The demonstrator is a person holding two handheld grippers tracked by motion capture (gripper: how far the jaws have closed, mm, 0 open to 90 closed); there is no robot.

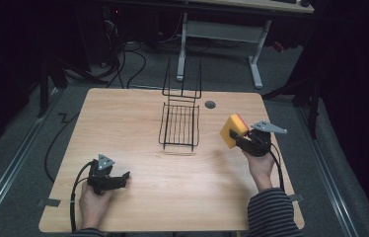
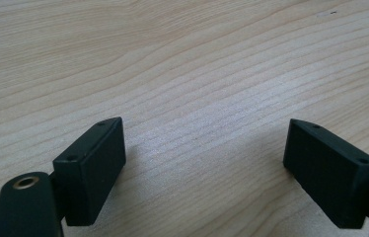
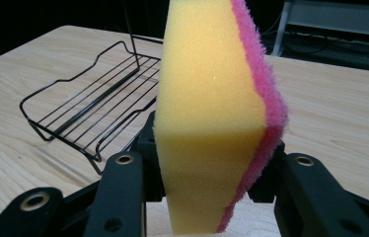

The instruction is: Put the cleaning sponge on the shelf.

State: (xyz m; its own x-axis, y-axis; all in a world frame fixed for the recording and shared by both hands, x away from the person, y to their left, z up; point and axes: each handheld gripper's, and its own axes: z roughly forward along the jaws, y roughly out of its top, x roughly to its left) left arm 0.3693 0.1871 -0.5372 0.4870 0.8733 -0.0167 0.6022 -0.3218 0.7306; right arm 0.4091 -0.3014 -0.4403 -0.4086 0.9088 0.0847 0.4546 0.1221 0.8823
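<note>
Right gripper (image 1: 236,136) held raised, pinching the sponge (image 1: 233,130) upright beside the rack (image 1: 179,126); left gripper (image 1: 123,176) rests spread on the table (image 1: 172,182)

Black wire rack (image 1: 179,124) mid-table; wooden table (image 1: 123,128); second desk (image 1: 251,7) behind.

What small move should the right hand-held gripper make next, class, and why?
Probably carry the sponge leftward over the wire rack. The right hand-held gripper is shut on it, above the table, beside the rack, which holds nothing.
</note>
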